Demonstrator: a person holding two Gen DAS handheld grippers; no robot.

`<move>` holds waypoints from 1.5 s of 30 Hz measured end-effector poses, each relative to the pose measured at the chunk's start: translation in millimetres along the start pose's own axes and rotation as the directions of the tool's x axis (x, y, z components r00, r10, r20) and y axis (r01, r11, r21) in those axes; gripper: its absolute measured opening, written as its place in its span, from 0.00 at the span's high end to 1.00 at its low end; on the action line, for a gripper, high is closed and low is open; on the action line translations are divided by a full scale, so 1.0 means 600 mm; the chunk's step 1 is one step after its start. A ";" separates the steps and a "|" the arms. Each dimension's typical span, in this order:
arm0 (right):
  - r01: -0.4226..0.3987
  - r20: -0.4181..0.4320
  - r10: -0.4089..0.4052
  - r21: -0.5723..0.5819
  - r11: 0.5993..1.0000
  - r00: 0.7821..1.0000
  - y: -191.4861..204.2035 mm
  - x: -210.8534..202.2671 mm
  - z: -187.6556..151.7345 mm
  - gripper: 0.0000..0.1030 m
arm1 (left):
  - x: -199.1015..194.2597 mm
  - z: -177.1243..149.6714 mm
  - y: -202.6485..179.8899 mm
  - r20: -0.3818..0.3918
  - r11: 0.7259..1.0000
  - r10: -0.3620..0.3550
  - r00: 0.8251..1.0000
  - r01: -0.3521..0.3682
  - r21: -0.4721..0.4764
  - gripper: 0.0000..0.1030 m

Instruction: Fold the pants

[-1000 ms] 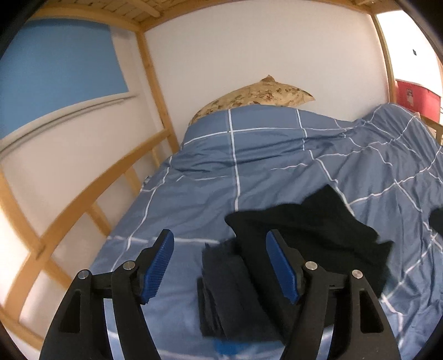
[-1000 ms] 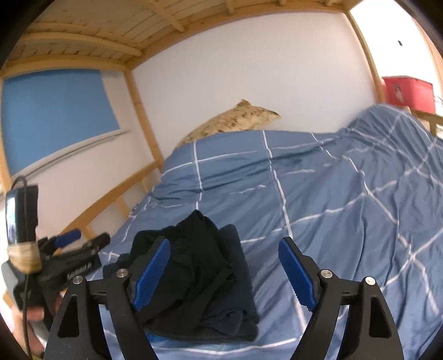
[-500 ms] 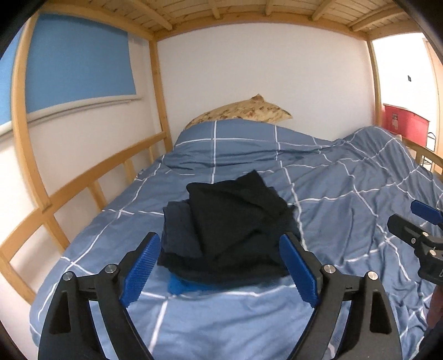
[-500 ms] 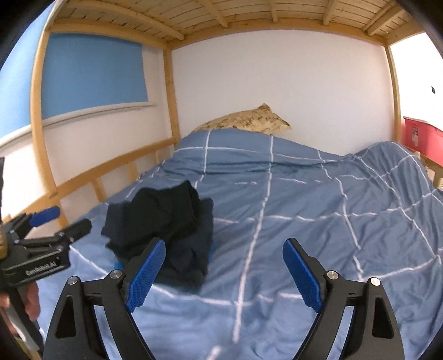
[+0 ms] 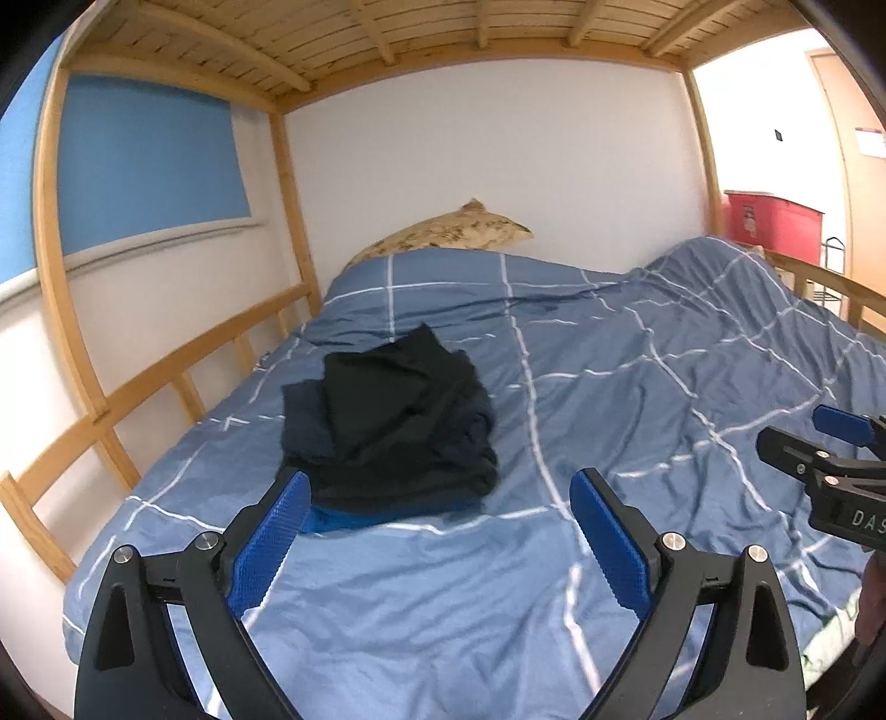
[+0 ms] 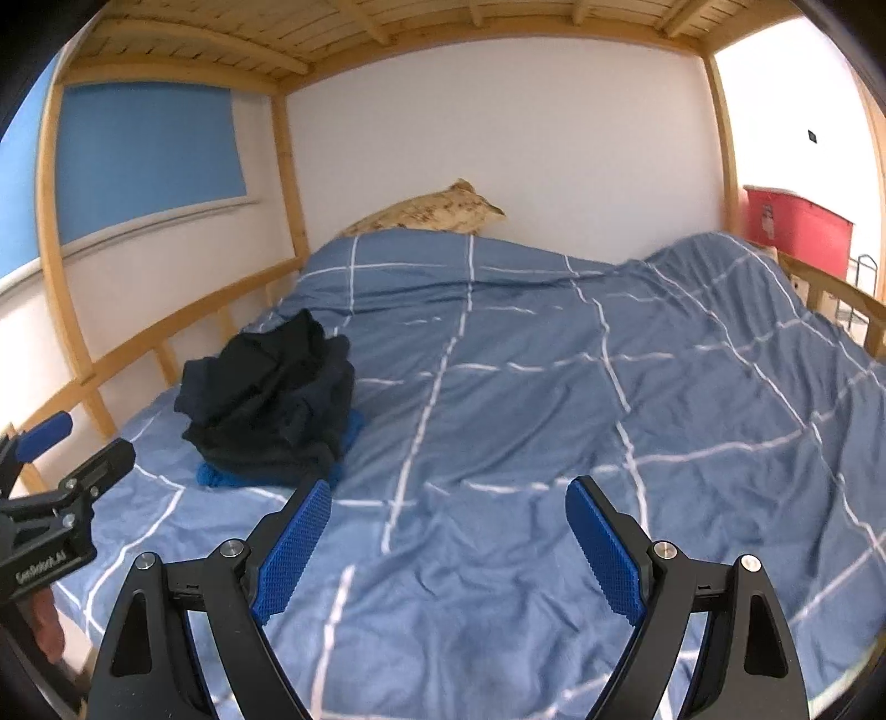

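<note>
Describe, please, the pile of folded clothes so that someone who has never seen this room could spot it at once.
Start at the bunk bed's blue checked duvet. Follow it toward the wooden side rail under the blue window blind, well short of the patterned pillow. The pile of dark clothes lies there, the only black heap on the duvet, with a bright blue garment peeking from beneath.

I'm in a home bedroom. Lower bunk of a wooden bunk bed [image 5: 183, 354], slats [image 5: 387, 39] overhead. Blue checked duvet [image 5: 637, 387] covers the mattress, patterned pillow [image 5: 454, 232] at its far end by the white wall. Red storage box [image 5: 775, 221] beyond the duvet's right edge.
</note>
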State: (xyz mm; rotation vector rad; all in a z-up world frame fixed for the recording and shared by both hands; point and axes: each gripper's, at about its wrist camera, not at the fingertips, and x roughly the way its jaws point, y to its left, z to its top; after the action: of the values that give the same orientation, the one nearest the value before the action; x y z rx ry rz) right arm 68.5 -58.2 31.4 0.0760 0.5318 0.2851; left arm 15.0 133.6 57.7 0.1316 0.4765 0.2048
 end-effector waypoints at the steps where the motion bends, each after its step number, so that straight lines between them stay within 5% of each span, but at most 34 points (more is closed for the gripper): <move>1: 0.000 -0.005 0.000 0.002 1.000 1.000 -0.007 -0.005 -0.005 0.15 | -0.004 -0.003 -0.007 -0.001 1.000 -0.007 1.000 0.007 -0.003 0.07; 19: 0.051 0.013 -0.051 0.019 0.999 0.999 -0.072 -0.060 -0.037 0.15 | -0.023 -0.007 -0.085 -0.024 0.996 -0.087 0.996 0.086 -0.024 0.07; 45: 0.073 0.034 -0.075 0.037 0.997 0.997 -0.100 -0.068 -0.036 0.15 | -0.024 0.000 -0.111 -0.013 0.996 -0.082 0.997 0.081 -0.030 0.07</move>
State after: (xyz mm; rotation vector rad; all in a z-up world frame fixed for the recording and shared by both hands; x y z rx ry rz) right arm 38.9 -127.6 24.0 0.0954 0.5035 0.2015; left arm 13.7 65.6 52.5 0.0819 0.4914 0.1326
